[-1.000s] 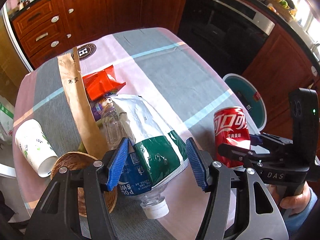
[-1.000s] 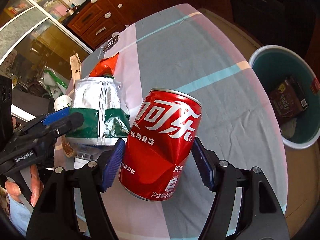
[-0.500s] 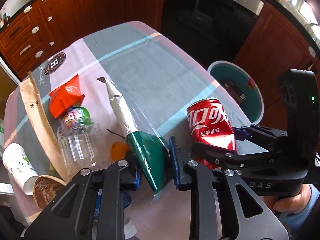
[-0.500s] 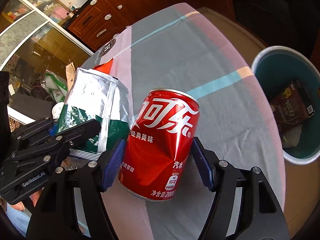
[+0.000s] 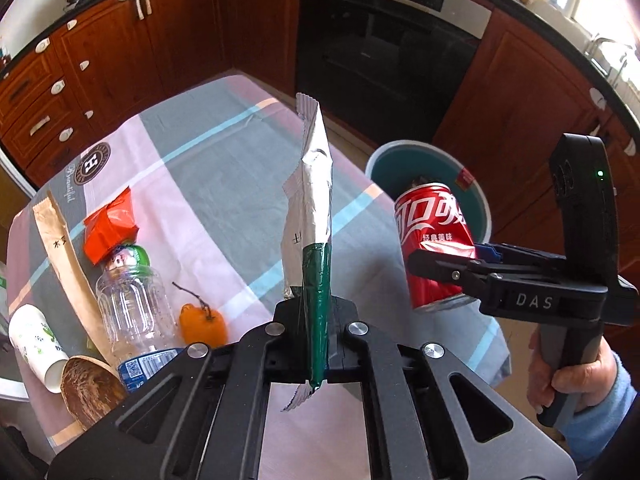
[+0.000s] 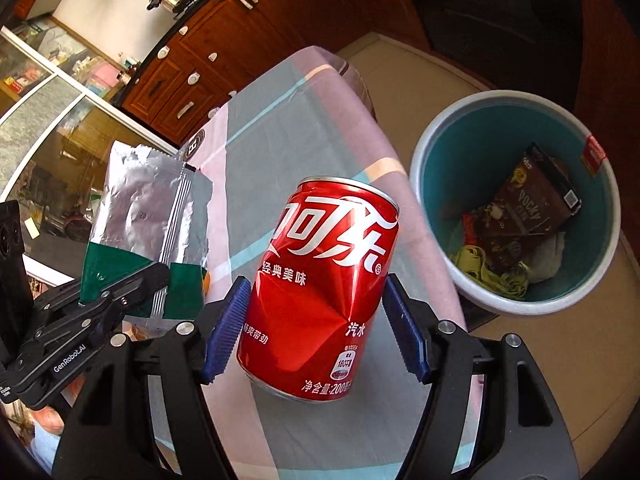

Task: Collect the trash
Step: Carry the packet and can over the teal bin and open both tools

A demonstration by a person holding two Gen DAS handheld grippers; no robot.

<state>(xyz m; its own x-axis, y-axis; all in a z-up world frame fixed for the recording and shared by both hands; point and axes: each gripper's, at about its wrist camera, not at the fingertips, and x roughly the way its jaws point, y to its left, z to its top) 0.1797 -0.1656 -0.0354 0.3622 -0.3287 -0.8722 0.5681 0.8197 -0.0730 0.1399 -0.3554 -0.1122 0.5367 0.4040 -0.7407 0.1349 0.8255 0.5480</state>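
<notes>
The left claw is pressed together on the green lower end of a silver-and-green foil snack bag; its jaws have just been closing, with the bag between them. The bag stands edge-on and upright out of the grip, clear of the surface, its crimped top pointing toward the dark oven front. The right claw stands partly spread and pinches a dented red cola can, one blue pad on each flank; the can is tilted and off the cloth. A hand in a blue sleeve holds the right tool's grip. On the floor past the surface's edge stands a teal bin with a pale rim; it contains a brown snack box and other scraps. In the left wrist view the can partly covers the bin's mouth. Remaining on the checked cloth, all left of the bag: a red wrapper, a clear plastic bottle lying on its side, a small orange fruit with a stem, a long brown paper sleeve, a paper cup on its side, and a brown woven dish at the near edge. Nothing lies between the can and the bin.
</notes>
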